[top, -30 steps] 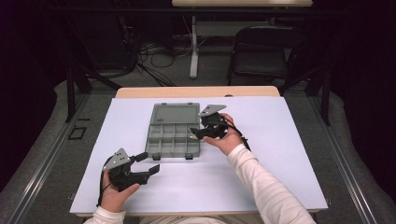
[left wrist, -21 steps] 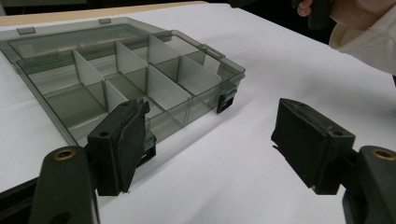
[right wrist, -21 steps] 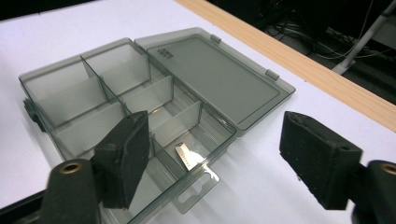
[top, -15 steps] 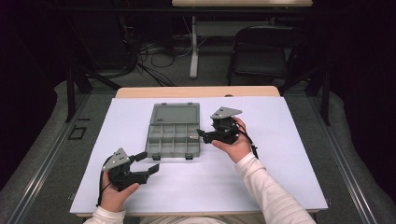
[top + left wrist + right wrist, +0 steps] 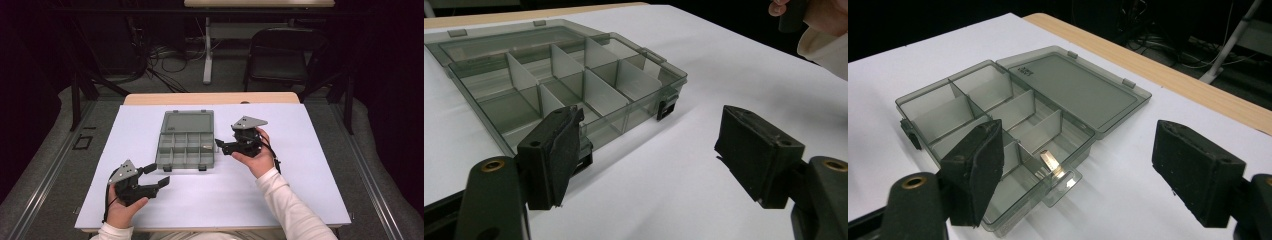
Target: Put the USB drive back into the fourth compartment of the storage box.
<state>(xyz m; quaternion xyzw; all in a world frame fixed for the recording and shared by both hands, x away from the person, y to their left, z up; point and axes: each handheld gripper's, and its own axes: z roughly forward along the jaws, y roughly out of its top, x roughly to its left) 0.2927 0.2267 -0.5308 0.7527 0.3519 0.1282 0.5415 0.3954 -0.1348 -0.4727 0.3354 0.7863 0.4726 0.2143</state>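
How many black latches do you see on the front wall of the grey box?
2: black latches on the grey transparent plastic box, one at the near corner, one behind the left gripper's jaw.

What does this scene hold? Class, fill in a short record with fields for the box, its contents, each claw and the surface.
Box: grey compartment box, lid open and lying flat behind it
Contents: one small shiny metal piece in a compartment on the box's right side
Left claw: open, holding nothing, near the box's front-left corner
Right claw: open, holding nothing, at the box's right side
Surface: white sheet on the table
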